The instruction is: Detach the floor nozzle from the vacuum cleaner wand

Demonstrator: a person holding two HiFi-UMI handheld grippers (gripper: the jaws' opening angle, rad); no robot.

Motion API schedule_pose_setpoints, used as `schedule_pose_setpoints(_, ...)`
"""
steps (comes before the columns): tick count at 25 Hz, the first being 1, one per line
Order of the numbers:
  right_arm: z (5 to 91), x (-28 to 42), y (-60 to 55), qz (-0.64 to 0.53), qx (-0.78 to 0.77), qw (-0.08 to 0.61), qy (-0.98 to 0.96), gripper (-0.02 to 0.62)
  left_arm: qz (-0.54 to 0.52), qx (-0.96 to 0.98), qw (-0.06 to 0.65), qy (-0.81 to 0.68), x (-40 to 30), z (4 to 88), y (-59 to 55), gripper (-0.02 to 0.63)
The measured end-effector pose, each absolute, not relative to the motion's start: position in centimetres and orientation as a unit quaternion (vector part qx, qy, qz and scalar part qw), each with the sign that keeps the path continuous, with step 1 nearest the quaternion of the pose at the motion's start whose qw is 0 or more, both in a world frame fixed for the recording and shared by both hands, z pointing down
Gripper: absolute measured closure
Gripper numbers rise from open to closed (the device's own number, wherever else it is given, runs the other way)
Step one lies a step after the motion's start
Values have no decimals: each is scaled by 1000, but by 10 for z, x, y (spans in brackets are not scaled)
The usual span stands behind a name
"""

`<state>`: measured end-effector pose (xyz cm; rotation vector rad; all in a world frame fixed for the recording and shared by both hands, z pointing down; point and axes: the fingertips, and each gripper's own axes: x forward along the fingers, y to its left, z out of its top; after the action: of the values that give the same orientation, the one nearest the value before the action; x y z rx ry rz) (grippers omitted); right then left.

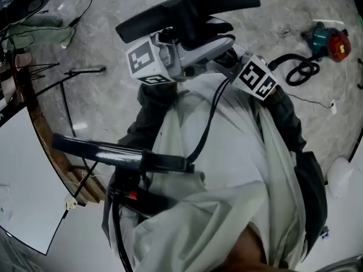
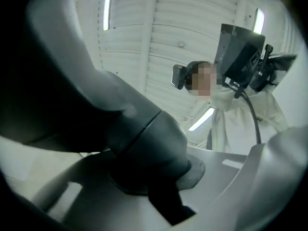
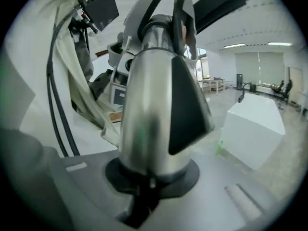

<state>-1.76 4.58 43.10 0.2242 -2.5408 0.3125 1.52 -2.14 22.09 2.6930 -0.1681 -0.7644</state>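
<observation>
I have the floor nozzle [image 1: 187, 7] across the top centre of the head view: a long, flat, matt black bar, slightly tilted, raised in front of the chest. Below it sits its neck [image 2: 144, 138], a rounded dark grey plastic elbow with a seam round it, and then the wand [image 3: 154, 114], a smooth brushed-silver tube with a dark wedge-shaped panel on its side. I cannot tell whether the joint between them has parted.

My left gripper [image 2: 159, 177] is clenched on the neck and aims upward, so its view looks at a ribbed white ceiling [image 2: 159, 28]. My right gripper [image 3: 149, 177] is clamped round the wand just below the neck. In the head view the two marker cubes sit close together under the nozzle, left cube at centre left, right cube at centre right.

A pale, creased coat [image 1: 227, 169] fills the middle and bottom of the head view, with a black cable [image 1: 207, 118] hanging across it. At lower left there's a glossy black bar-shaped unit [image 1: 122, 156] with a red button [image 1: 131, 195]. The marbled grey floor [image 1: 113, 4] holds a teal and red tool [image 1: 326, 41] at upper right, beside a looped black hose [image 1: 298, 69]. A white box [image 3: 255, 124] stands at the right of the right gripper view
</observation>
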Motion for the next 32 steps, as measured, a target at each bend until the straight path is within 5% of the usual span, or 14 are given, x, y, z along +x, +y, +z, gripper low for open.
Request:
schedule_pose_setpoints(12, 442, -16, 20, 109, 237, 319, -911, 552, -250, 932, 205, -167, 3, 238, -51, 532)
schedule_pose_setpoints(21, 425, -28, 82, 144, -4, 275, -951, 549, -286, 945, 144, 68, 4, 213, 19, 531)
schedule_pose_setpoints(32, 437, -19, 26, 83, 267, 321, -905, 552, -253, 938, 174, -160, -5, 226, -34, 532)
